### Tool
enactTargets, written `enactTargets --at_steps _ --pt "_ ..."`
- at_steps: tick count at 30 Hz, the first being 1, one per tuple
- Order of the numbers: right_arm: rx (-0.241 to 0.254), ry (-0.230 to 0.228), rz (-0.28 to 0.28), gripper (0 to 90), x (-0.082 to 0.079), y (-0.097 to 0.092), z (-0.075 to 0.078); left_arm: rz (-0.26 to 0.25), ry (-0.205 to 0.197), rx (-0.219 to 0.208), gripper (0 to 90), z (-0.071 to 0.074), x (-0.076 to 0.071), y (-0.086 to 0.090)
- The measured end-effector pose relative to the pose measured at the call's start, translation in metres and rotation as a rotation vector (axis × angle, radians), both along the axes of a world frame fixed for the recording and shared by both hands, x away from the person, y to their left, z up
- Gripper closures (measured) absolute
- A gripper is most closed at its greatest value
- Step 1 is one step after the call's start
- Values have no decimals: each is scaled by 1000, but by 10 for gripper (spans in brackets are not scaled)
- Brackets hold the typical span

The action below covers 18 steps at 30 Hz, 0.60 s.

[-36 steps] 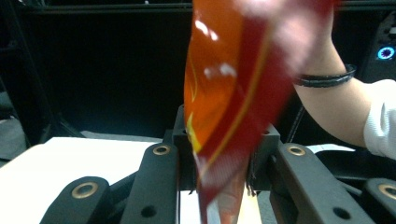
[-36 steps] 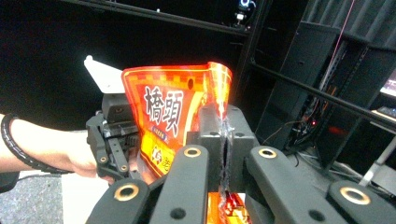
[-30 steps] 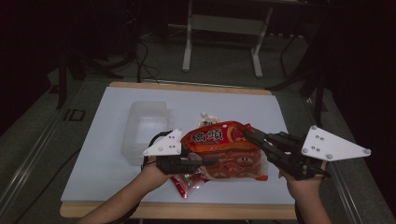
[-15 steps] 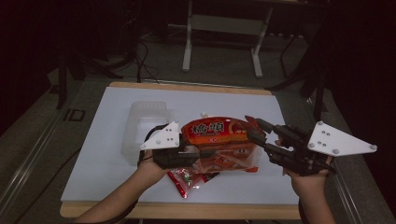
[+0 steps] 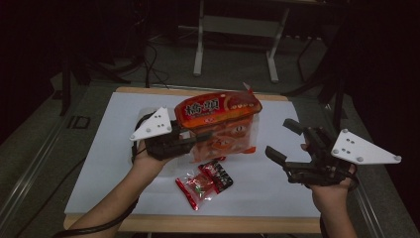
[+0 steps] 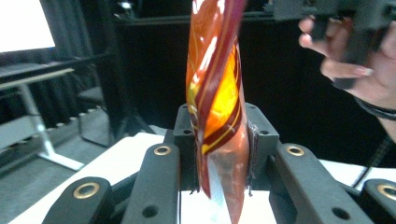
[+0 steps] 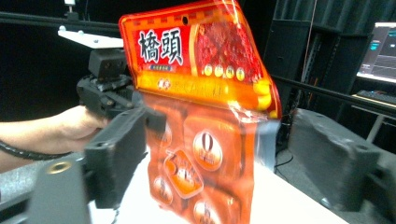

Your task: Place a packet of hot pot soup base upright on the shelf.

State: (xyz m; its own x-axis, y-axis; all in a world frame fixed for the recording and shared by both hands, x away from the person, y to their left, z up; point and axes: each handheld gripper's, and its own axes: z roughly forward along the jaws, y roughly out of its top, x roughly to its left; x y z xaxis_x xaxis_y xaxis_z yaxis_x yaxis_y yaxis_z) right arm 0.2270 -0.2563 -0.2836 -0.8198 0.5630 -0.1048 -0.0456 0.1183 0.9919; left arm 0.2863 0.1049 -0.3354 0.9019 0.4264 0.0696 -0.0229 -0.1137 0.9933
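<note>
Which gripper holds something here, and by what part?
The left gripper pinches the orange snack bag at its left side edge. The right gripper holds nothing; its jaws have just been opening.

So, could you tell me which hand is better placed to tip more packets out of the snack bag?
Left, probably. The left claw is clamped on the snack bag, holding it above the table. The right claw has just opened, empty, beside it.

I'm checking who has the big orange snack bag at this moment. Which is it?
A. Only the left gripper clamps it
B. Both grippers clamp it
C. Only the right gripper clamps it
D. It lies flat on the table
A: the left gripper pinches the orange snack bag upright above the table, while the right gripper stands open and apart from it.
</note>
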Motion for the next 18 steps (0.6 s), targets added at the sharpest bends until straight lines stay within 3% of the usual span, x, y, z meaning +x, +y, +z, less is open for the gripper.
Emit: enactTargets --at_steps 2,7,9,10,18 --pt "44 16 13 131 1 -2 -3 39 -9 -5 720 4 5 10" --pt "45 34 13 117 4 -3 -8 104 -15 -20 719 8 12 24" --pt "20 35 -11 127 5 -2 -11 133 -15 -31 719 8 17 33" --pt "-7 12 -27 128 5 0 -15 150 -14 -37 719 8 20 37" --pt "-41 -20 -63 139 7 3 -24 264 -10 -42 719 6 36 65"
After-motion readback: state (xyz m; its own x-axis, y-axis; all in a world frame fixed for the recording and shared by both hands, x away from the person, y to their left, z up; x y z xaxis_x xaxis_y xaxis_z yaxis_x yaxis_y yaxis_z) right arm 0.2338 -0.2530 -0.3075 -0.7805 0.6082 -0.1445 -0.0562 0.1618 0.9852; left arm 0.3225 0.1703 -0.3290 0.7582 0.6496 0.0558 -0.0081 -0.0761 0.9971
